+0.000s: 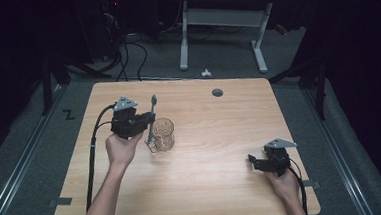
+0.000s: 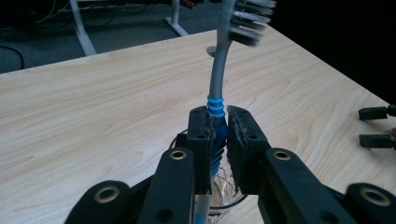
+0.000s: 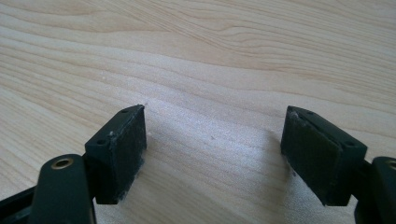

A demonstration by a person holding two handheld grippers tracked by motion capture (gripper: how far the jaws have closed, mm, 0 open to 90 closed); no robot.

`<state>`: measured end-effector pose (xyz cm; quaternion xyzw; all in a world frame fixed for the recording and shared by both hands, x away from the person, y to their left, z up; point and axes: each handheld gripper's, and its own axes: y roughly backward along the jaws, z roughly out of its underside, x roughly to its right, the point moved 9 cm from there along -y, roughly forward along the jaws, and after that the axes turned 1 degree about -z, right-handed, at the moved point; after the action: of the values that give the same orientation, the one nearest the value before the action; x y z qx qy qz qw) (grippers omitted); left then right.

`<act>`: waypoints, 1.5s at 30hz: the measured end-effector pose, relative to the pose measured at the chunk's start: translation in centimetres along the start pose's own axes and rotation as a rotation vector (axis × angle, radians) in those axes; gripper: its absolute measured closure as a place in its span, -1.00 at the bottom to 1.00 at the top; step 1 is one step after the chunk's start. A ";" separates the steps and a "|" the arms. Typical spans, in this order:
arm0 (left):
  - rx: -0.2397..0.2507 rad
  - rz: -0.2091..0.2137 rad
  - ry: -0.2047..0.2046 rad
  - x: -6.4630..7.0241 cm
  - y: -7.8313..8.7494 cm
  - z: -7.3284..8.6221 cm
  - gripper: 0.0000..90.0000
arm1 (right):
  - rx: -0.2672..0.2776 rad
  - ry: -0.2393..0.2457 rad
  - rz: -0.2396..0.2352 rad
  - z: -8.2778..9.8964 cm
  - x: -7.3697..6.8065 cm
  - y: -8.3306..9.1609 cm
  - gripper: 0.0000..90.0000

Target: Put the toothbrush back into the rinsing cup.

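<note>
Your left tongs are clamped on the blue-ribbed handle of the toothbrush, holding it upright with the bristles up and its lower end inside the clear glass cup on the bench. The pick-up looks done; letting the brush settle in the cup and releasing it remain. Your right tongs rest wide and empty near the bench's right edge.

left gripper: black, grey plate, black cable trailing | right gripper: showing black jaws, brass-ringed screw holes | forearms: going sleeveless
</note>
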<state>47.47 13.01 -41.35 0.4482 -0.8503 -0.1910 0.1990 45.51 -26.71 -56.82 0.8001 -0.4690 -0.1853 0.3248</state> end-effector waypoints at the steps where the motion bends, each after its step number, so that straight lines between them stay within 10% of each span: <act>1: -0.001 -0.001 0.006 -0.1 0.0 0.1 0.76 | 0.000 -0.001 0.000 0.0 0.0 0.0 -0.50; 45: -0.034 -0.028 0.027 -0.8 0.4 3.3 0.76 | 0.000 0.000 0.000 0.0 0.0 0.0 -0.50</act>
<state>45.92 14.40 -44.09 0.4594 -0.8376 -0.2022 0.2155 45.50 -26.70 -56.82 0.8000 -0.4691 -0.1855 0.3249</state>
